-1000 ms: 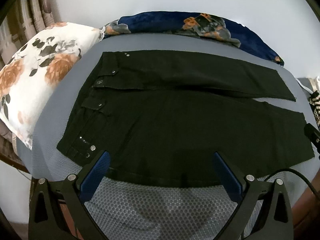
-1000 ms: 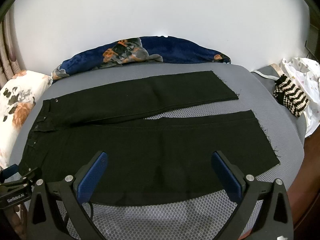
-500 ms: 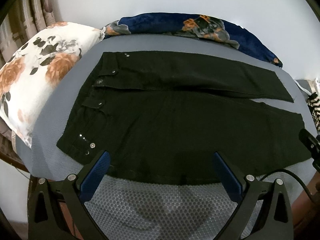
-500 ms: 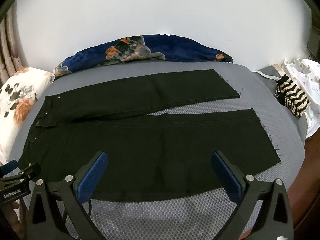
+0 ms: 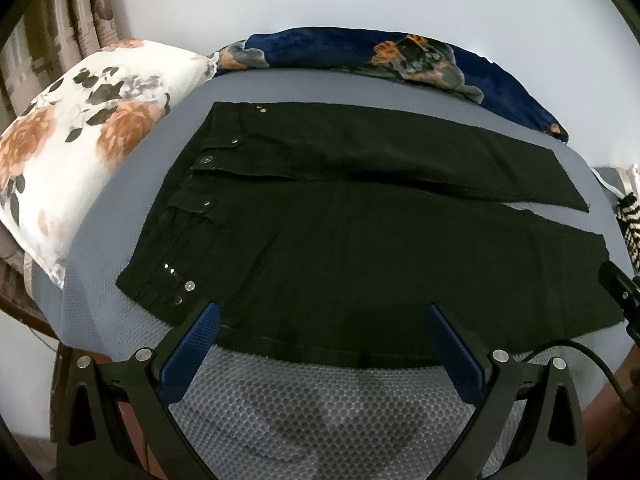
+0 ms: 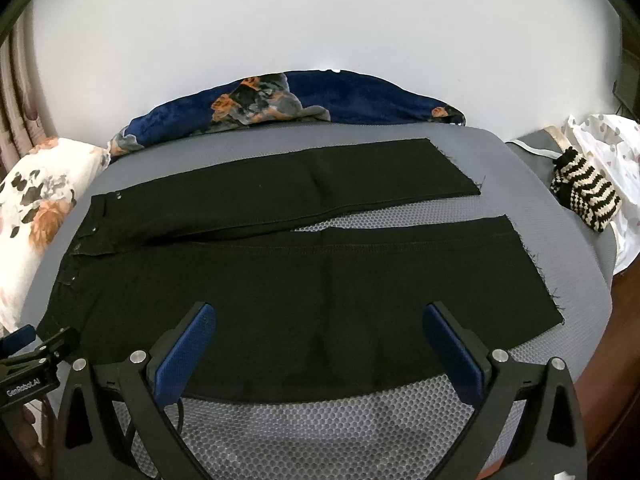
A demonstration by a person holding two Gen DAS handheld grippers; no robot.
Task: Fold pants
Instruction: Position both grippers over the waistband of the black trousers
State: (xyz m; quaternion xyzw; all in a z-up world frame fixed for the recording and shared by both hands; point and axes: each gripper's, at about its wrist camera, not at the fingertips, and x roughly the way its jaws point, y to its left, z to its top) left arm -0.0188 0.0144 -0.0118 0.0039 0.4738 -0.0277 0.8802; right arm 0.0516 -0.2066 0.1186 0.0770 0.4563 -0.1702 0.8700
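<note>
Pulling back a touch from the pants [image 5: 360,248], more mesh showing below the near hem. Left gripper [image 5: 318,344] and right gripper [image 6: 318,344] wide open, empty. Pants flat, unfolded; no fold started.

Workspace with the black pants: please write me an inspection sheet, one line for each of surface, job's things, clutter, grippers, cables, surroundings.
Surface: grey mesh-textured bed cover, bare strip at the near edge.
Job's things: black pants spread flat and unfolded, waistband to the left, two legs apart at the hems.
Clutter: floral pillow on the left; navy floral blanket along the far edge; striped knitted item and white dotted bag on the right.
Grippers: left gripper open, holds nothing; right gripper open, holds nothing.
Cables: black cable near the right side.
Surroundings: white wall; curtain on the left.
</note>
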